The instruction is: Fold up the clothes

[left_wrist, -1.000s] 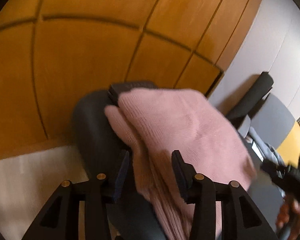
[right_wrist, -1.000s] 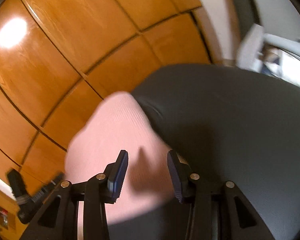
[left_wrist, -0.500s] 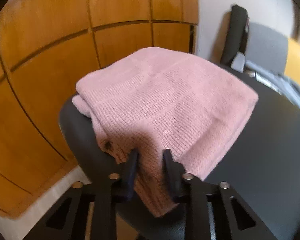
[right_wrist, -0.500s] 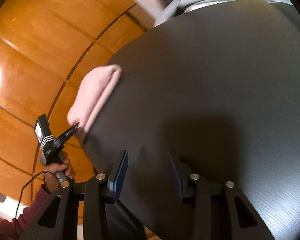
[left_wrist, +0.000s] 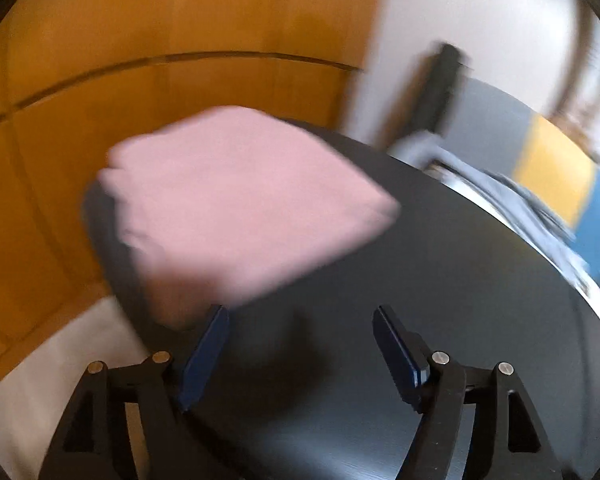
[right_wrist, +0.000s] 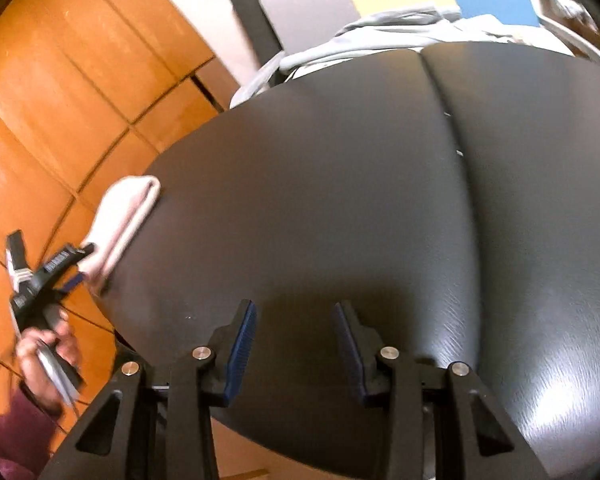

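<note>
A folded pink knit garment [left_wrist: 236, 204] lies at the left corner of the black table [left_wrist: 440, 280]. My left gripper [left_wrist: 300, 320] is open and empty just in front of the garment's near edge; the view is blurred. In the right wrist view the garment [right_wrist: 120, 220] shows edge-on at the table's [right_wrist: 340, 200] far left, with the left gripper [right_wrist: 66, 266] beside it. My right gripper [right_wrist: 294, 314] is open and empty over the bare table near its front edge.
Orange wood wall panels [left_wrist: 160, 40] stand behind the table. Grey clothes [right_wrist: 380, 28] lie heaped at the table's far side, by a grey chair [right_wrist: 300, 12] with a black post. The floor [left_wrist: 40, 360] is pale.
My left gripper has let go of the pink garment, opened wide and pulled back from it. My right gripper has swung right over the bare table, still open.
</note>
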Available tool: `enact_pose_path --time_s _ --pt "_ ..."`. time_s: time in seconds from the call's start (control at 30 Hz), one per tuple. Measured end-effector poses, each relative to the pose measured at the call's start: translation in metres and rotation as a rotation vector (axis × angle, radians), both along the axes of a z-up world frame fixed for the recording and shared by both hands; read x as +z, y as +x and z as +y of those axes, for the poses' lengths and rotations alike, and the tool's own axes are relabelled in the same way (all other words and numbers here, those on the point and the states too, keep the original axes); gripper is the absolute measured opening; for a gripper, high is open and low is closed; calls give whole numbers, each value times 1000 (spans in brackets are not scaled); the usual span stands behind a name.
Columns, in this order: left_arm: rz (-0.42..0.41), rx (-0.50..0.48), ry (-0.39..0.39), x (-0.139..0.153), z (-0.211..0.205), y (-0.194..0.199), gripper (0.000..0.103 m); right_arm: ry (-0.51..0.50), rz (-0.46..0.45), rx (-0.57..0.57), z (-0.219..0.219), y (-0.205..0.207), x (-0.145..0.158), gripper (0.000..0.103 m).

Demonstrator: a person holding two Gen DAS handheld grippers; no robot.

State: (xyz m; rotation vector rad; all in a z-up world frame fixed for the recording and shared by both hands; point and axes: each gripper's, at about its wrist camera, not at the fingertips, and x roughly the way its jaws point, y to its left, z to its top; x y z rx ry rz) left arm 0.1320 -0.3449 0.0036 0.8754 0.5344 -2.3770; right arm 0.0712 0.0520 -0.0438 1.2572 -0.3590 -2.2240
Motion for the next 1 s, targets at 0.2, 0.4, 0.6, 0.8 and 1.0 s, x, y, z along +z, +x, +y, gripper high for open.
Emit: enact_pose_path --time_s 0.2,0.4,0.6,0.8,1.0 --pt "-164 -433 -161 -25 150 -56 76 59 39 -72 25 15 5 43" --pt "-178 -678 -340 -28 250 -83 86 68 47 -245 93 20 8 44" --pt "-216 -750 -228 -28 285 -101 86 44 42 -358 138 17 14 45" --pt "-226 -707 -120 -16 286 -100 86 18 69 -334 133 18 26 46" --pt "-216 -581 -169 -9 269 -80 86 30 99 -207 87 23 36 47"
